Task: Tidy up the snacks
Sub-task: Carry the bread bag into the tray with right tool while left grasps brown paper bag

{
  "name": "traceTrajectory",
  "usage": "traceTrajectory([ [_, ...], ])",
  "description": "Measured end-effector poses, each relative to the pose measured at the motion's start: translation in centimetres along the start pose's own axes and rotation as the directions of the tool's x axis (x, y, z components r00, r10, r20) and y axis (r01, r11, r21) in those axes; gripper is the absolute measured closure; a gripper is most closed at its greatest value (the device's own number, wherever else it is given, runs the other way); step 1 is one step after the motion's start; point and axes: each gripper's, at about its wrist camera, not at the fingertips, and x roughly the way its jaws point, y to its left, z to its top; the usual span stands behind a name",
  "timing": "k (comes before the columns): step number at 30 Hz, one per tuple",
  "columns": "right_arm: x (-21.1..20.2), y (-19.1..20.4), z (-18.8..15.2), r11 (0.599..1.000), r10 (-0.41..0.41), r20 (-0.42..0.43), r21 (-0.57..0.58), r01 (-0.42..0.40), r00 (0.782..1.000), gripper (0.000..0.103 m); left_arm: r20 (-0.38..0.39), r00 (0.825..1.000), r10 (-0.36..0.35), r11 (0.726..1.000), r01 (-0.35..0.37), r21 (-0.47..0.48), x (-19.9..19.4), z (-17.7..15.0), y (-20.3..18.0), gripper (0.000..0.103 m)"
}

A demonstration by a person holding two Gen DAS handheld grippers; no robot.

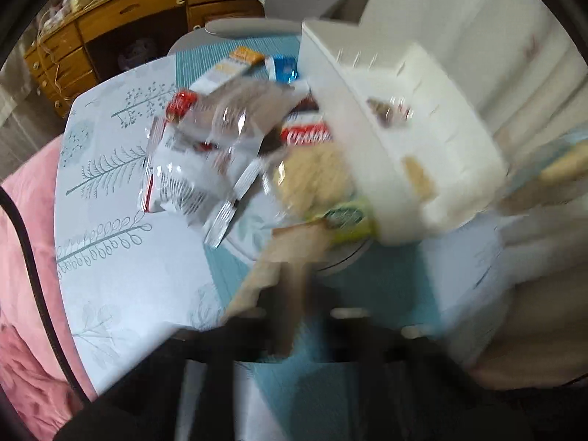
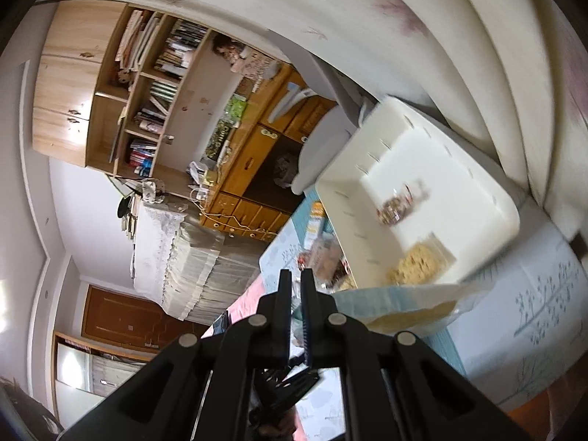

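Observation:
A white slotted plastic bin (image 1: 415, 139) stands on the table, also in the right wrist view (image 2: 422, 191), holding a small dark snack (image 2: 398, 207) and a pale noodle pack (image 2: 419, 262). Several loose snack packets (image 1: 205, 147) lie left of it. My left gripper (image 1: 294, 294) is blurred and appears shut on a clear packet of pale crackers (image 1: 312, 183) beside the bin. My right gripper (image 2: 297, 283) is shut on the edge of a blue-and-clear cracker packet (image 2: 397, 303), held in front of the bin.
The table has a white leaf-patterned cloth (image 1: 121, 220) over a teal mat (image 1: 367, 294). A pink cushion (image 1: 25, 294) lies at the left. A wooden drawer cabinet (image 1: 110, 25) and bookshelves (image 2: 147, 110) stand behind. White curtains (image 2: 477, 36) hang behind the bin.

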Motion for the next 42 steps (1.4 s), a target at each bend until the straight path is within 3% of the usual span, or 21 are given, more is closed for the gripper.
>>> traceTrajectory([
  [7,0.9,0.6,2.9,0.998,-0.004,0.032,-0.063,0.006,0.999,0.098,0.089,0.992,-0.084,0.995,0.089,-0.051,-3.2,3.2,-1.9,0.099],
  [16,2.1,-1.4,6.1,0.992,-0.11,0.093,-0.052,0.115,0.99,0.093,0.079,0.99,-0.113,0.991,0.118,-0.063,-3.1,4.1,-4.3,0.098],
  [19,3.0,-2.7,6.4,0.996,-0.089,0.061,0.001,0.089,0.994,0.093,0.069,0.992,-0.104,0.99,0.11,-0.086,-3.0,3.6,-4.3,0.095],
  [28,6.4,-3.6,4.5,0.995,-0.085,-0.051,0.04,0.087,0.995,0.093,0.036,0.999,-0.015,0.988,0.021,-0.153,-2.9,1.9,-2.5,0.074],
  [32,7.7,-3.4,2.8,0.994,-0.096,-0.094,0.046,0.1,0.991,0.093,0.008,1.0,0.01,0.989,-0.008,-0.15,-2.7,1.1,-1.6,0.058],
  [36,8.6,-3.2,0.7,0.992,-0.102,-0.129,0.064,0.111,0.986,0.079,-0.018,1.0,0.018,0.993,-0.02,-0.116,-2.3,0.3,-0.7,0.049],
  [42,9.7,-3.0,-2.5,0.982,-0.121,-0.165,0.121,0.142,0.979,0.067,-0.076,0.997,0.034,0.998,-0.037,-0.045,-1.5,-0.6,0.9,0.034],
])
